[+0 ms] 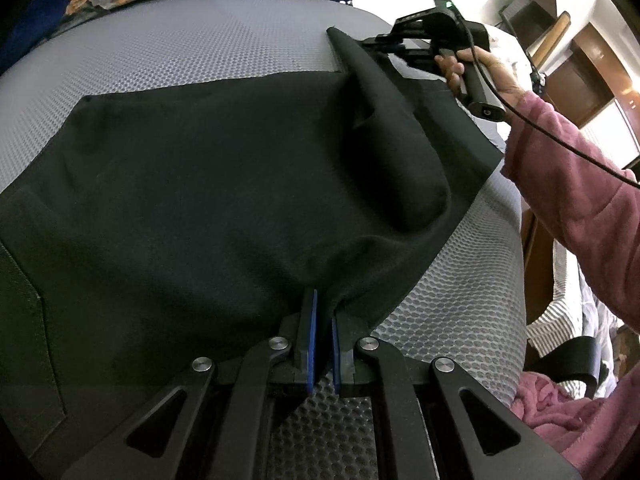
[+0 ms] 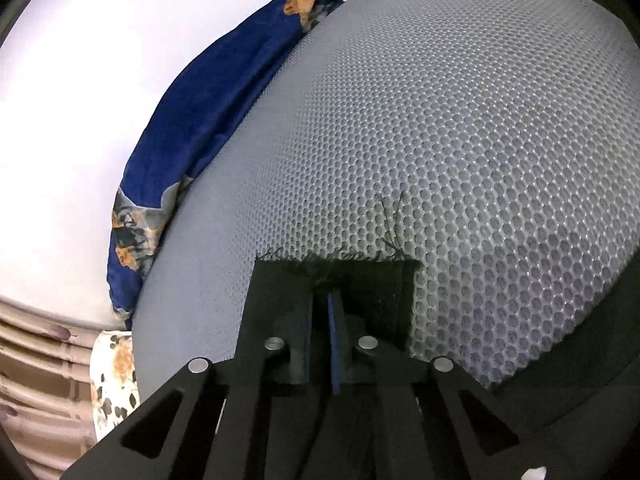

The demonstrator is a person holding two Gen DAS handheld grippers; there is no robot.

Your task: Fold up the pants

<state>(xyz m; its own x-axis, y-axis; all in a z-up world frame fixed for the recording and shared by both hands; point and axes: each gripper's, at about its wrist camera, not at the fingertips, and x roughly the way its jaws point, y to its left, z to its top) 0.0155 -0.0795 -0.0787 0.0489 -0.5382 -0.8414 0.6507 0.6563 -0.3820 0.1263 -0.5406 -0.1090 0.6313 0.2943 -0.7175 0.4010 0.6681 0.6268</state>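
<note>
We are looking at black pants (image 1: 208, 184) lying spread across a gray honeycomb-textured mattress (image 1: 200, 52), covering most of the middle of the left wrist view. The left gripper (image 1: 324, 312) is sitting at the near edge of the pants, and its blue-padded fingers (image 1: 310, 340) are pinching a bunched bit of the black cloth between them, with the fabric pulling up into a small peak right at the tips. Toward the far right corner of the pants, the right gripper (image 1: 390, 42) is meeting a raised ridge of fabric, and the person's hand (image 1: 476, 68) in a pink sleeve (image 1: 572, 184) is wrapping around its handle. In the right wrist view, the right gripper (image 2: 320, 300) is closing its fingers on a frayed hem of the pants (image 2: 372, 284), which is lying flat on the mattress (image 2: 440, 140) just ahead of the tips and touching them. A blue patterned cloth (image 2: 208, 100) is lying crumpled along the far edge of the mattress, well apart from the pants.
</note>
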